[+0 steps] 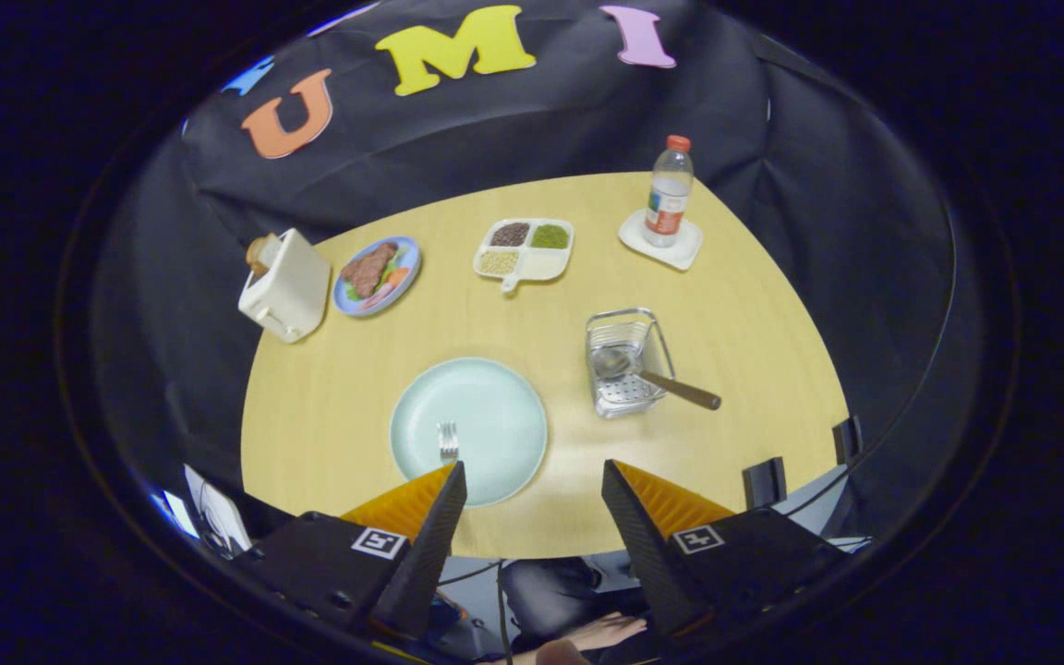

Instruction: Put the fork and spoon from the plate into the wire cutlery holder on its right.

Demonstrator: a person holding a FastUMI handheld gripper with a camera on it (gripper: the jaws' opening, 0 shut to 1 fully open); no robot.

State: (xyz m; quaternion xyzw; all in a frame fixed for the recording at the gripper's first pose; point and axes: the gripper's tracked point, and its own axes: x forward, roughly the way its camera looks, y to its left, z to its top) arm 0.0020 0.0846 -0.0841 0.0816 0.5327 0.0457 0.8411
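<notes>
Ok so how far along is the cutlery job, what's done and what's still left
About halfway. Done: the brown-handled metal spoon already leans in the wire cutlery holder, its handle sticking out over the rim. In hand: nothing; the claw hangs open above the near edge of the round pale green plate. Left: the silver fork lies on that plate just ahead of the claw, not yet picked up.

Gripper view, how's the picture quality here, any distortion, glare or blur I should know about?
Gripper view: strong fisheye bending, so the table edge curves; lighting is even and soft, with only faint shadows beside the wire cutlery holder and bottle; no harsh glare on the plate; fork tines are small and slightly soft; the open gripper fingers look sharp, nothing between them.
</notes>
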